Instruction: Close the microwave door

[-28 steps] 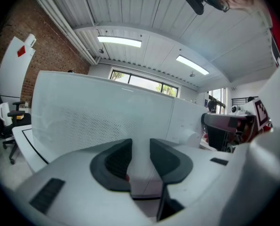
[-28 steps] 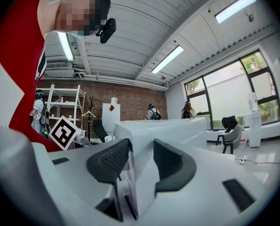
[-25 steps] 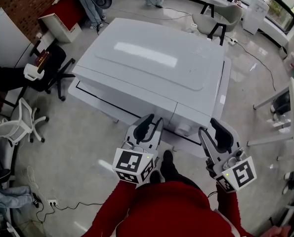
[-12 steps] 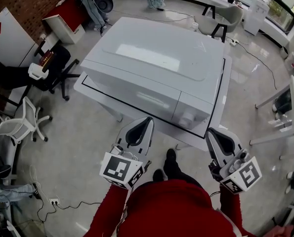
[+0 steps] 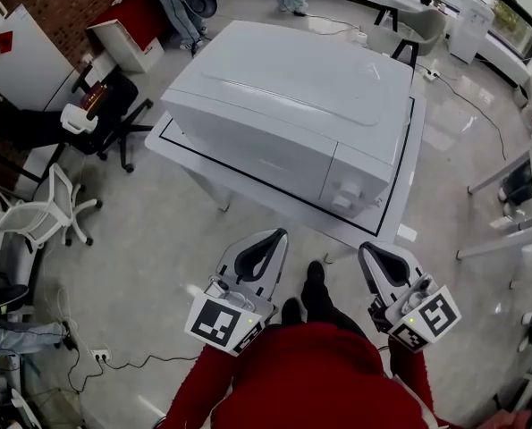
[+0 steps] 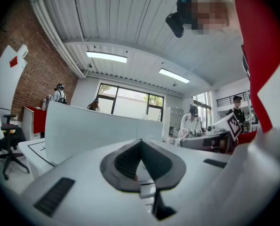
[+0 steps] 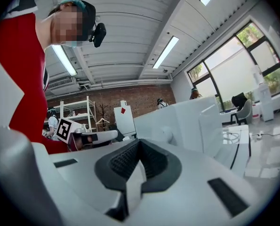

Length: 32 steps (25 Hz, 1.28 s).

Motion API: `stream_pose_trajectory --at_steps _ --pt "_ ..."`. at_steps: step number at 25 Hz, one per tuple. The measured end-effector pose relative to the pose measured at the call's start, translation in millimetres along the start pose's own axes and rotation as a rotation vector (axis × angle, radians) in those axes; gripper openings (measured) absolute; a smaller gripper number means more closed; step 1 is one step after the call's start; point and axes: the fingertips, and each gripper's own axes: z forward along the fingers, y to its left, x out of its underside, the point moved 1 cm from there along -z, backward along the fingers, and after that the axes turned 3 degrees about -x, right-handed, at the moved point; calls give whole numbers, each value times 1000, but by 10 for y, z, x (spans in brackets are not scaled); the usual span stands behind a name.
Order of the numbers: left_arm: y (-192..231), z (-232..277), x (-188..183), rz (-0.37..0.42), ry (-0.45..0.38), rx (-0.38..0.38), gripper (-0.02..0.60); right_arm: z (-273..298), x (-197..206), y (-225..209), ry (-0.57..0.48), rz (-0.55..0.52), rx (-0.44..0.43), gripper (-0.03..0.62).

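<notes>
Both tongs have drawn back from the microwave (image 5: 292, 96), which sits on the surface (image 5: 407, 195) ahead, its door (image 5: 257, 150) looking flush. Door likely stiff, hinged, light: push its flat face near the panel edge, no grip needed. Left tongs (image 5: 280, 234) and right tongs (image 5: 366, 249) closed, empty.

The head view looks steeply down from above onto the microwave (image 5: 292, 105), its counter (image 5: 407, 181), the left claw (image 5: 277, 236) and the right claw (image 5: 366, 250), while the 2 gripper views ride low behind their jaws, facing level, sharing the nearby microwave's front and each other's claw.
</notes>
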Motion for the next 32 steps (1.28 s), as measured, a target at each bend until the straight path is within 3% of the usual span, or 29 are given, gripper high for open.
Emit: stream_pose_trajectory --at_steps 8,19,32 --pt "-88 -309 223 32 80 -31 11 -149 92 93 12 -44 64 12" --pt "-134 -433 135 9 8 -29 11 -193 91 210 16 -94 101 12" --pt "-196 -501 206 -8 14 -22 11 -226 98 258 9 -102 134 12"
